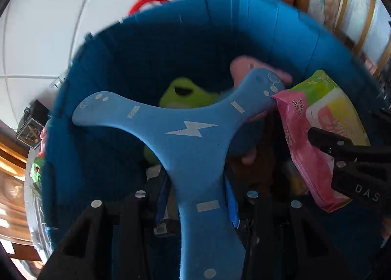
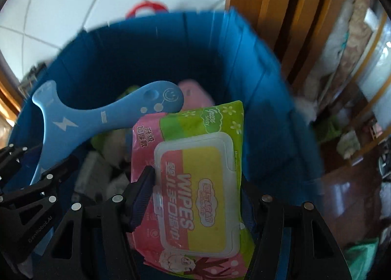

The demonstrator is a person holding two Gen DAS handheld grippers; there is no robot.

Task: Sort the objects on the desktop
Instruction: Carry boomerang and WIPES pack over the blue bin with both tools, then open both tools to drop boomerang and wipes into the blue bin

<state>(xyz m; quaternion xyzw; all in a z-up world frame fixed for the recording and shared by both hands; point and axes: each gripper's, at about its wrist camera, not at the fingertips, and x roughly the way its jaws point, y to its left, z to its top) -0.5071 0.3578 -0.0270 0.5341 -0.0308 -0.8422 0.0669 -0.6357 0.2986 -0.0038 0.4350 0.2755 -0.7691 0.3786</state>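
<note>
Left tool (image 1: 195, 206) pinches stem of blue three-armed boomerang (image 1: 188, 138), held over open blue bin (image 1: 146, 42). Right tool (image 2: 195, 196) clamps pink-green wipes pack (image 2: 198, 182) beside it, above same bin. Green plush (image 1: 185, 96), pink item (image 1: 244, 67) lie inside bin.

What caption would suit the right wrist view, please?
Right gripper holds a wipes pack over the blue bin, beside the blue boomerang.

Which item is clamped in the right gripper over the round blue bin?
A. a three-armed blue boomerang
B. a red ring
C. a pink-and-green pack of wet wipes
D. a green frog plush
C: the right gripper clamps the pink-and-green pack of wet wipes above the round blue bin; the left holds the boomerang.
</note>
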